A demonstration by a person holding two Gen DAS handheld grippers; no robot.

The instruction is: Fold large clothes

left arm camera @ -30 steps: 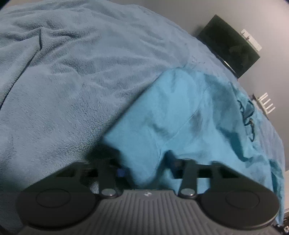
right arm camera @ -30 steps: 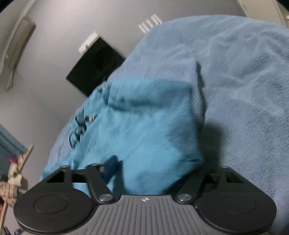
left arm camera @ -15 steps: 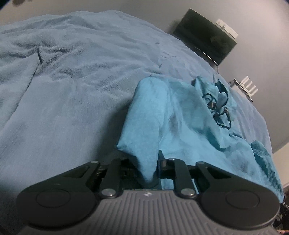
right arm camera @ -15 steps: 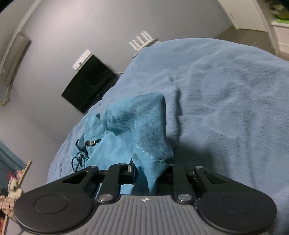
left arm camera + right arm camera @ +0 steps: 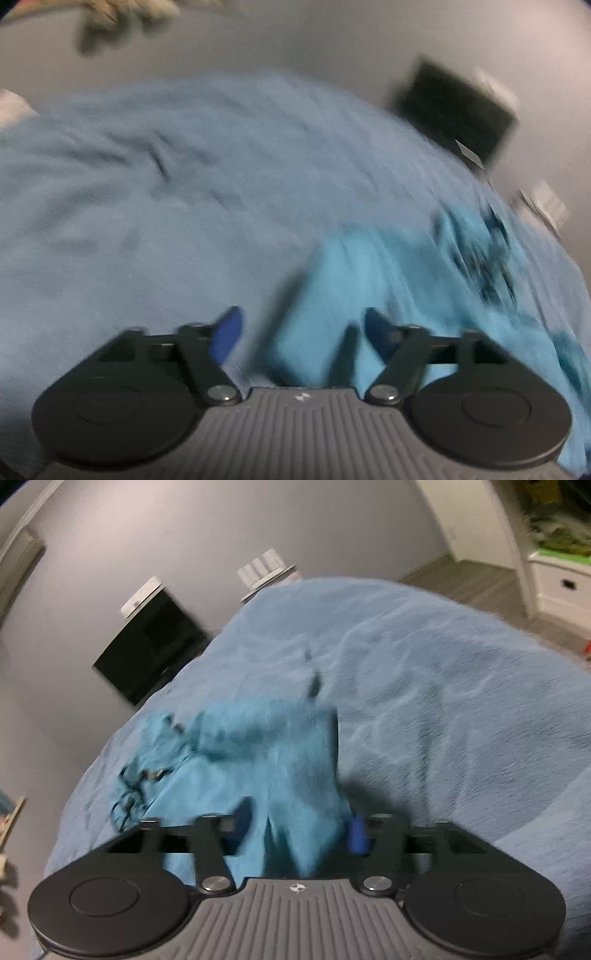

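A bright blue garment (image 5: 406,280) lies partly folded on a grey-blue blanket (image 5: 147,206). Dark drawstrings (image 5: 487,258) sit at its far end. My left gripper (image 5: 304,332) hovers over the garment's near corner. Its jaws are opening, and the cloth lies loose between the blue pads (image 5: 229,336). In the right wrist view the same garment (image 5: 258,760) rises as a slack fold into my right gripper (image 5: 300,827). Those jaws are opening too, and the pads (image 5: 356,834) stand off the cloth. Both views are blurred by motion.
The blanket (image 5: 461,709) covers the whole bed. A black screen (image 5: 147,650) hangs on the grey wall beyond the bed's far edge, with a white shelf unit (image 5: 266,568) beside it. White cabinets (image 5: 554,583) and wooden floor lie at the far right.
Half a second ago both grippers were pinched on folds of the garment. Now both sets of jaws have spread and the cloth is let go. Both hands have lifted and drawn back.
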